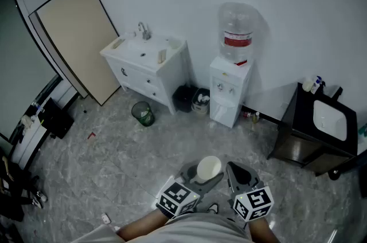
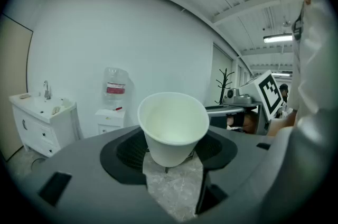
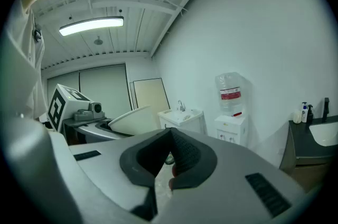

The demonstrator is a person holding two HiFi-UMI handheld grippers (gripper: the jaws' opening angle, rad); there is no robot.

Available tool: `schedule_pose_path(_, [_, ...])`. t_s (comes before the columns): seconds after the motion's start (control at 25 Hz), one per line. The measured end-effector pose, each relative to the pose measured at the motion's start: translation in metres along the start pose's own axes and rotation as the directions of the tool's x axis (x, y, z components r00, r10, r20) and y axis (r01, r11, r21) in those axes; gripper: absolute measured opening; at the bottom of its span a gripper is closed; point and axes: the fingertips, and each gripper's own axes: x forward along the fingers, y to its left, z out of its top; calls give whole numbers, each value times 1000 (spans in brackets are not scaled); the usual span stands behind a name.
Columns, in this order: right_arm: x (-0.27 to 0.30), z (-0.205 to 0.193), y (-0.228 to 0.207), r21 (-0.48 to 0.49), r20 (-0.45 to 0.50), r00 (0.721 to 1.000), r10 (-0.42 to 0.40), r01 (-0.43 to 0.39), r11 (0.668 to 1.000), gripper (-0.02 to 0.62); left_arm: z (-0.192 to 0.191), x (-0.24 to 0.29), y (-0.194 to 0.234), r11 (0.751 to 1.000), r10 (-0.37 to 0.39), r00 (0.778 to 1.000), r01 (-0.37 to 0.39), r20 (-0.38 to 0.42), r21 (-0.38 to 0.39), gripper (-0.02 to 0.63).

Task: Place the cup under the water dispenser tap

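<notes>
While left tool point(image 2: 170, 162) grips cup point(image 2: 174, 122) upright, mouth up, right tool point(image 3: 169, 137) closed, empty

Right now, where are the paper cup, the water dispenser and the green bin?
paper cup point(image 1: 209, 167): head view, on its open inside.
water dispenser point(image 1: 226, 103): head view, on its white front panel.
green bin point(image 1: 143, 116): head view, on its mesh wall.

Mostly white and grey in here
White cup point(image 2: 173, 125), white dispenser point(image 1: 229, 93) with red-labelled bottle point(image 1: 237, 35), grey marbled floor point(image 1: 114, 161)
</notes>
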Motion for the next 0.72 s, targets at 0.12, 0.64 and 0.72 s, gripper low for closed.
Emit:
schedule_pose_path(0.12, [-2, 0, -4, -1, -3, 1000, 2, -2, 1000, 15, -1, 3, -2, 1000, 4, 1000, -4, -2, 14, 264])
schedule_pose_path(0.64, [-15, 1, -14, 31, 21, 998, 64, -65, 997, 15, -5, 18, -11, 999, 27, 1000, -27, -15, 32, 264])
schedule_pose_path(0.72, [-17, 2, -17, 16, 33, 996, 79, -79, 997, 15, -6, 24, -11, 999, 33, 999, -32, -20, 38, 264])
